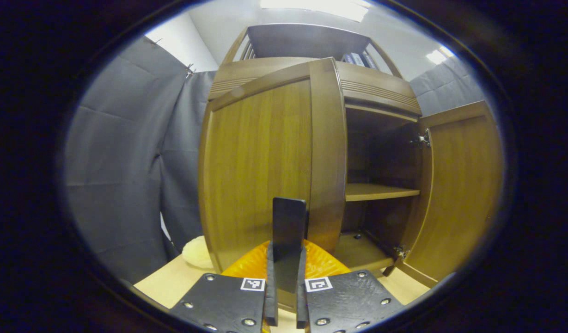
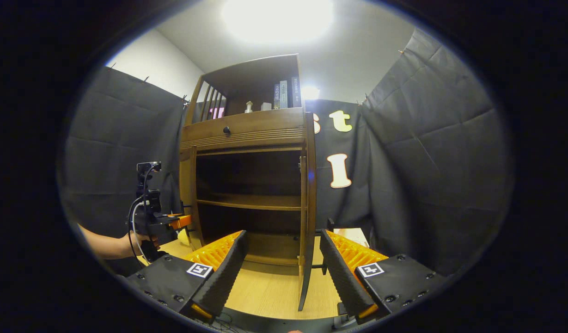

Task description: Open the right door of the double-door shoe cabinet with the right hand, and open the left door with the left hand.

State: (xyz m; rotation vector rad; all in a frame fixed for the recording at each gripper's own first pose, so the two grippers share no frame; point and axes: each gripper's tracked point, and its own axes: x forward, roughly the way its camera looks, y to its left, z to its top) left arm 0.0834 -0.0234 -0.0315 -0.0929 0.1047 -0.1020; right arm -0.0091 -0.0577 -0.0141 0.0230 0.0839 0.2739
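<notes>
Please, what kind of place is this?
Probably a recording booth rather than a home: black cloth walls hang around a wooden cabinet on a table, and a hand holds a gripper.

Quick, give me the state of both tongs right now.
Left tongs: shut on the left door's handle.
Right tongs: open, holding nothing; the right door stands between the fingers, untouched.
</notes>
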